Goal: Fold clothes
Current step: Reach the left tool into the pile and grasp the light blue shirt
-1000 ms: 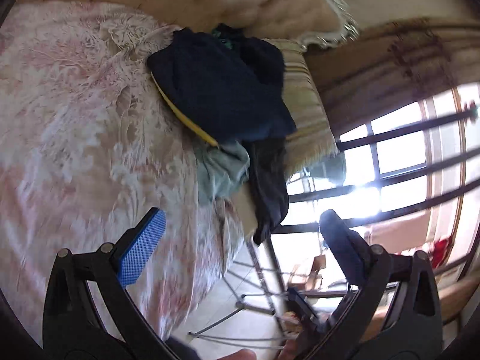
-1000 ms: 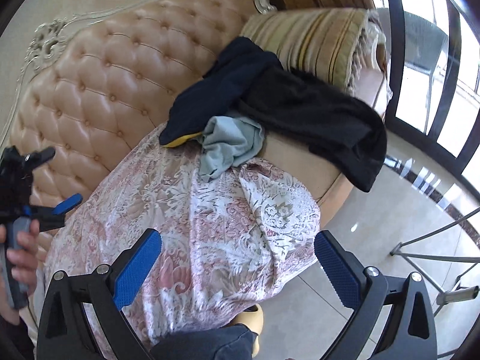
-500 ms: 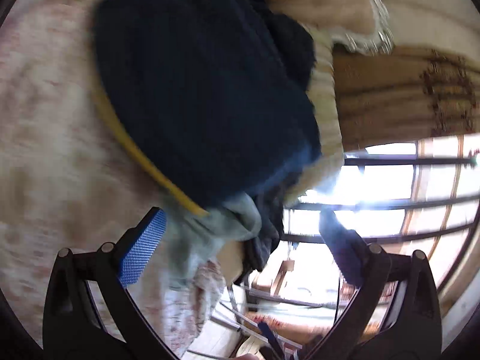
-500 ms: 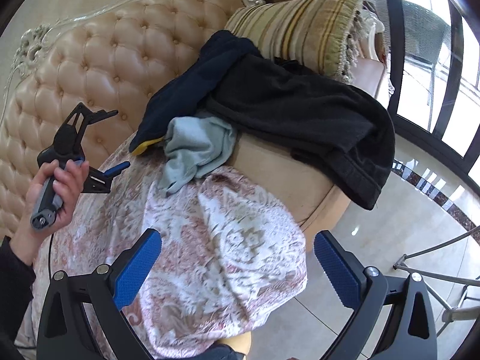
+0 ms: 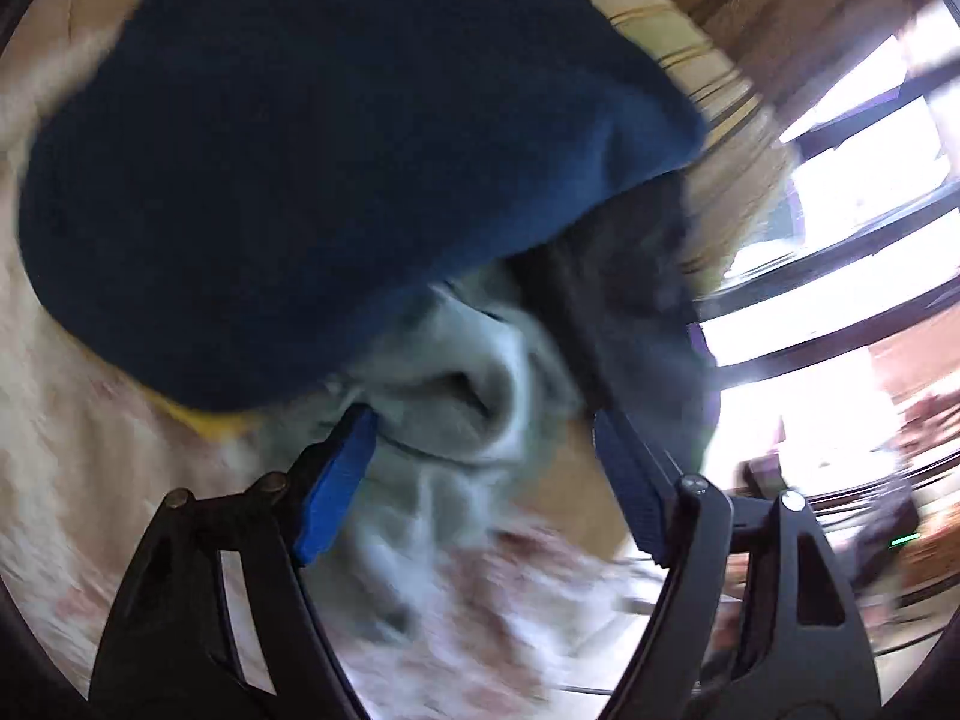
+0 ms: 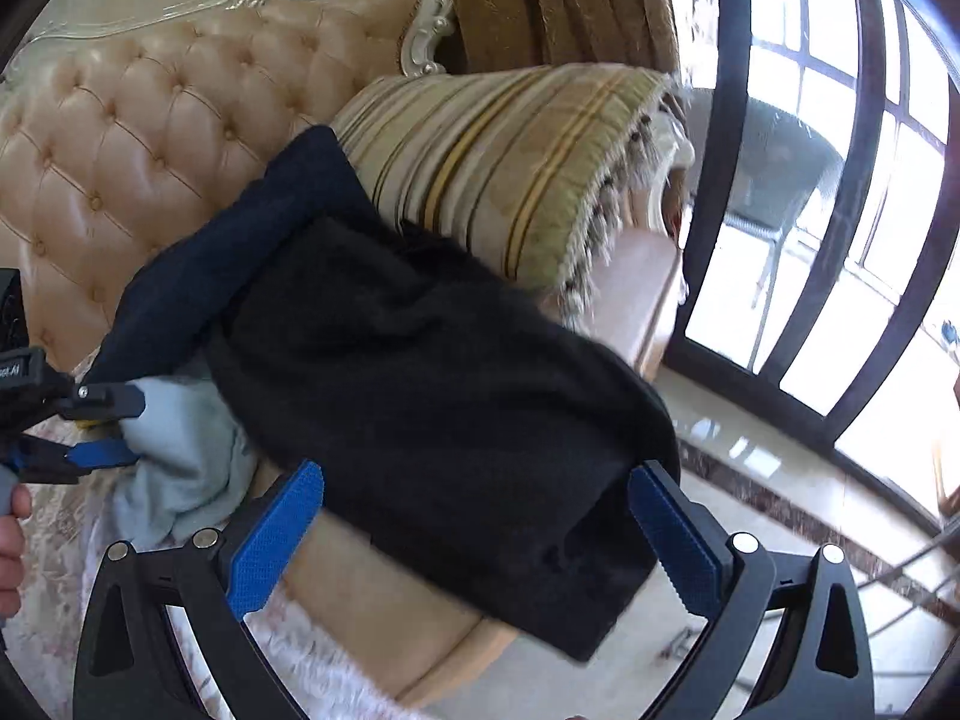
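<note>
A pile of clothes lies on the sofa's end. On top is a navy garment (image 5: 336,168) (image 6: 240,258), with a black garment (image 6: 444,396) (image 5: 630,312) draped over the seat edge. A pale blue garment (image 5: 468,384) (image 6: 180,456) is bunched under both. My left gripper (image 5: 483,462) (image 6: 114,427) straddles a fold of the pale blue garment. Its jaws are closing, and its left pad touches the cloth. My right gripper (image 6: 477,531) is open, its fingers either side of the black garment's hanging lower edge, close in front of it.
Behind the pile are a striped fringed cushion (image 6: 510,168) and the tufted sofa back (image 6: 150,138). A floral lace cover (image 5: 90,468) drapes the seat. A black-barred window (image 6: 840,240) and glossy floor (image 6: 780,510) lie to the right. A hand (image 6: 9,534) holds the left gripper.
Both grippers have moved in close to the clothes pile. The left one's jaws have narrowed around the pale blue garment. The right one has reached the black garment's hanging edge.
</note>
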`<state>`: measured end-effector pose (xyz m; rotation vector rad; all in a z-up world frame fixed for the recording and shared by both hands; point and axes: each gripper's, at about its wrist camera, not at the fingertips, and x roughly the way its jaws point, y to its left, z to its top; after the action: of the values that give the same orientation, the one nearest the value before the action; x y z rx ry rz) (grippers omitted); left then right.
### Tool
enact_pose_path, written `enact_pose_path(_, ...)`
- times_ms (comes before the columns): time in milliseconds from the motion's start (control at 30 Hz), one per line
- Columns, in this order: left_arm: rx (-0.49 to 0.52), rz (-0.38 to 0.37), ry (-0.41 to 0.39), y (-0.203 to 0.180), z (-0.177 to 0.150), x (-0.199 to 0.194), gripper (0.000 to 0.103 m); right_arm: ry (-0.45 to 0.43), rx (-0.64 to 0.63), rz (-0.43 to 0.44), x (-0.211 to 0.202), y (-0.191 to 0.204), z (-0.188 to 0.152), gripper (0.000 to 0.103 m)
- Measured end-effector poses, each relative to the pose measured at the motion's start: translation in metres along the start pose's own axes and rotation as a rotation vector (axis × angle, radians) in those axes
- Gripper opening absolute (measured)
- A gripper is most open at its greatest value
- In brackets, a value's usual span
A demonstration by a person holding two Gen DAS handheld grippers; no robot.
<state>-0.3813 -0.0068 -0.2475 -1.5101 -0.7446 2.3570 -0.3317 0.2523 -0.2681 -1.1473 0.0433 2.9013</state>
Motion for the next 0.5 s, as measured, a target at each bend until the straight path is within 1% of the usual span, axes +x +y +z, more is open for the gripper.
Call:
enact_pose_path(67, 0.067, 0.077, -0.017, -0.01, -0.002, 0.006, 0.077, -0.018, -0.011, 0.008, 0.002, 0.003, 0.003, 0.103)
enact_pose_path(100, 0.119, 0.137, -0.02, -0.018, -0.004, 0.012, 0.072, -0.035, -0.01, 0.008, 0.001, 0.005, 0.002, 0.103)
enact_pose_path(133, 0.172, 0.199, -0.022, -0.026, -0.007, 0.018, 0.059, -0.048, -0.005, 0.014, -0.002, 0.006, 0.001, 0.103)
enact_pose_path(167, 0.178, 0.232, -0.011, -0.028, -0.006, 0.021, 0.048, -0.057, 0.002, 0.019, -0.004, 0.007, -0.001, 0.103)
enact_pose_path(200, 0.18, 0.263, 0.001, -0.029, -0.005, 0.024, 0.025, -0.062, 0.009, 0.021, -0.007, 0.008, -0.004, 0.103)
enact_pose_path(233, 0.183, 0.294, 0.012, -0.031, -0.004, 0.027, 0.02, -0.061, 0.009, 0.02, -0.008, 0.009, -0.008, 0.103)
enact_pose_path(333, 0.127, 0.216, 0.03, -0.031, 0.003, 0.008, 0.014, -0.033, -0.011, 0.015, -0.002, 0.012, -0.016, 0.103)
enact_pose_path(367, 0.143, 0.186, 0.012, -0.037, 0.004, -0.007, 0.014, -0.029, -0.012, 0.019, -0.001, 0.012, -0.017, 0.103)
enact_pose_path(433, 0.182, 0.166, -0.024, -0.051, 0.007, -0.038, 0.013, -0.028, -0.01, 0.029, -0.003, 0.012, -0.018, 0.103)
enact_pose_path(500, 0.197, 0.142, -0.064, -0.067, 0.019, -0.074, 0.013, -0.038, -0.004, 0.038, -0.009, 0.012, -0.018, 0.103)
